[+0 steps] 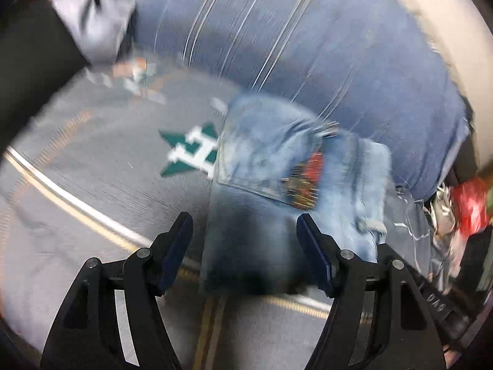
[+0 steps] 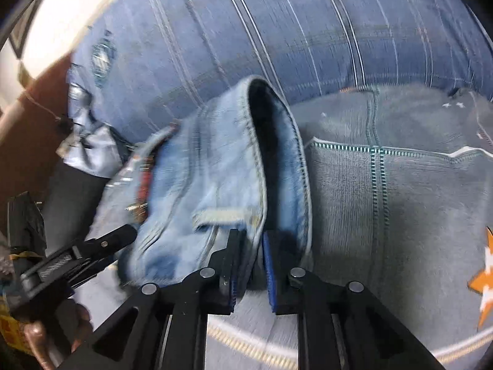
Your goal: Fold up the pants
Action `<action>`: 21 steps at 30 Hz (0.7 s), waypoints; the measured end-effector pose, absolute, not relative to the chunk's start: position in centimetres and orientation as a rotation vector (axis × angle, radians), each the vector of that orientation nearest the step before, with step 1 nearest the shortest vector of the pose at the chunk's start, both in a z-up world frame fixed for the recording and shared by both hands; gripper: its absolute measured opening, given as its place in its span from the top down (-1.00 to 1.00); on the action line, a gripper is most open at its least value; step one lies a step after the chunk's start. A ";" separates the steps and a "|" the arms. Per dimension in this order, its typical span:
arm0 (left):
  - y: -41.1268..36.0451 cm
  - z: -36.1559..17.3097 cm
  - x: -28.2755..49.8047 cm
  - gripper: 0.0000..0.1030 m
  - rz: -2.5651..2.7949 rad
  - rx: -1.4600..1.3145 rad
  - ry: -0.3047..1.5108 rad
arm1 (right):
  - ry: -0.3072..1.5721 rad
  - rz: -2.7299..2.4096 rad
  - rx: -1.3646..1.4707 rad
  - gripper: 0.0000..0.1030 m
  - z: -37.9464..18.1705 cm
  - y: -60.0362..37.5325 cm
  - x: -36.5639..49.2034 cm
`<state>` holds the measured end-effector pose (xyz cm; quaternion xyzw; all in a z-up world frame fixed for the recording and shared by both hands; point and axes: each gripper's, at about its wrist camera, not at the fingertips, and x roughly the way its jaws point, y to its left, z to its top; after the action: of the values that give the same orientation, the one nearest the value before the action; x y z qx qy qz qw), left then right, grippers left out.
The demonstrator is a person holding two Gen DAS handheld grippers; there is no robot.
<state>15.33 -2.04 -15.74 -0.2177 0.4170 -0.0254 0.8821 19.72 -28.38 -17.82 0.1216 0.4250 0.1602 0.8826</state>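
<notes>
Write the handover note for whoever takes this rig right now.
Left gripper: open, holding nothing, fingers either side of the jeans' near edge.
Right gripper: shut on the jeans, clamping the waistband edge.
Jeans lie bunched on the gray blanket, back pocket up; blue striped cover behind.
Done: partly doubled over. Left: flatten and finish folding.
</notes>
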 end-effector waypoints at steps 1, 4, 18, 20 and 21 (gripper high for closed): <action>-2.2 -15.3 14.3 -0.36 -0.057 -0.432 0.835 | 0.860 0.340 0.256 0.53 -17.3 -28.6 18.5; -3.4 -13.6 9.7 -0.36 -0.048 -0.366 0.742 | 0.796 0.380 0.289 -0.13 -16.1 -29.1 15.0; -6.3 -6.5 -2.0 -0.37 -0.030 -0.216 0.626 | 0.709 0.418 0.233 -0.15 -8.6 -29.1 1.4; -6.0 -5.6 -2.8 -0.37 -0.031 -0.229 0.626 | 0.688 0.394 0.229 -0.15 -7.2 -29.1 0.0; -5.8 -5.2 -3.2 -0.37 -0.032 -0.239 0.621 | 0.679 0.383 0.227 -0.15 -6.7 -29.1 -0.7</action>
<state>-3.19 -5.85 -5.17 -0.1172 0.3050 -0.0159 0.9450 -0.68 -29.09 -6.66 0.1105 0.3304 0.1863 0.9186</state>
